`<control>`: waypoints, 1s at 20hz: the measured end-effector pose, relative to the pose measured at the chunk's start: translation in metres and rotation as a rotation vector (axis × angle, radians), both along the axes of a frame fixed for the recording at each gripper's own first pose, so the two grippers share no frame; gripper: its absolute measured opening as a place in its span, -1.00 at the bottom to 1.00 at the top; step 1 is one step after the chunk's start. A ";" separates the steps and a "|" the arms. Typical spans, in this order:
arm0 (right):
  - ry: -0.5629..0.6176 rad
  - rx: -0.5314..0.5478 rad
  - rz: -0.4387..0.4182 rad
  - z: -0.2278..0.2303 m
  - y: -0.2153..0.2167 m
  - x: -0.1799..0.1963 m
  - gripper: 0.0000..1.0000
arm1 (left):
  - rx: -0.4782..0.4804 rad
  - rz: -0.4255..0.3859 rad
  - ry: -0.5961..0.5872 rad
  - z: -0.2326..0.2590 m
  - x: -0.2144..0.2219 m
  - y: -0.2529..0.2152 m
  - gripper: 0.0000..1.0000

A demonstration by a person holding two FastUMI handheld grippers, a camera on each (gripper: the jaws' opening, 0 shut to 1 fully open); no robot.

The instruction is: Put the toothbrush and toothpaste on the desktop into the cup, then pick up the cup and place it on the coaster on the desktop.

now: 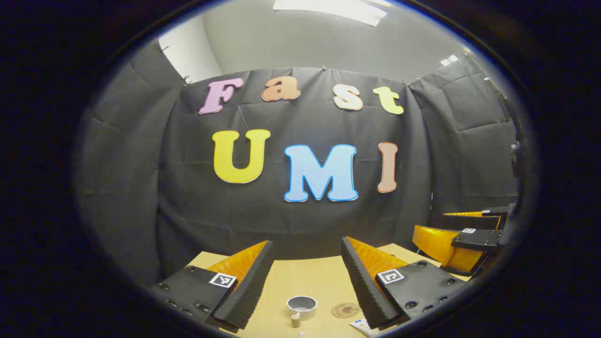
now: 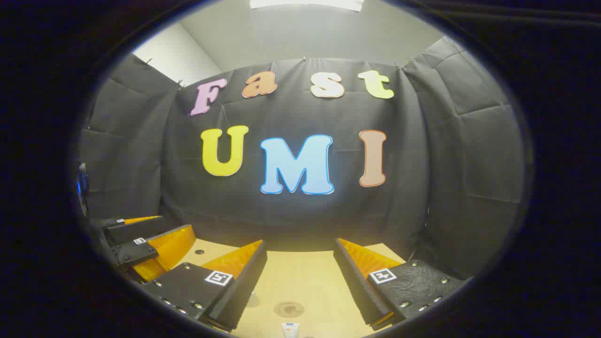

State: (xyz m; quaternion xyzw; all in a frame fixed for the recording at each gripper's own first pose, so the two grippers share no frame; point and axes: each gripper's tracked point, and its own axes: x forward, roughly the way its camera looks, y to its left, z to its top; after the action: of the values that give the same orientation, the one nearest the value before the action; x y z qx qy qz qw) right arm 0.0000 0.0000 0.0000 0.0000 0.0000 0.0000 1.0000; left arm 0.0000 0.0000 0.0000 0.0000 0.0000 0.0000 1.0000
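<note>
On wood desktop (image 1: 310, 277): round cup (image 1: 301, 305), flat disc coaster (image 1: 345, 310); both tongs (image 1: 307, 281) (image 2: 300, 277) spread, empty.

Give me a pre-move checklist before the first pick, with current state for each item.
1. Left gripper open with nothing between the fingers: ok.
2. Right gripper open with nothing between the fingers: ok.
3. Cup upright on the table, mouth open: ok.
4. Coaster bare, lying beside the cup: ok.
5. Toothpaste located: only one end shows at the bottom of the right gripper view; how it lies: cannot tell.
6. Toothbrush located: cannot tell; a small white piece at the bottom edge is too small to identify.
</note>
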 end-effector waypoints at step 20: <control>0.187 0.050 0.060 -0.044 0.008 -0.002 0.81 | -0.027 -0.005 0.138 -0.034 0.007 -0.009 1.00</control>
State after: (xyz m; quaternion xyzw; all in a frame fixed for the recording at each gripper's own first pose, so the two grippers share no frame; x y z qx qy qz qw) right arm -0.0023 0.0077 -0.0444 0.0247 0.0933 0.0298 0.9949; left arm 0.0070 -0.0090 -0.0339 -0.0134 0.0688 -0.0024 0.9975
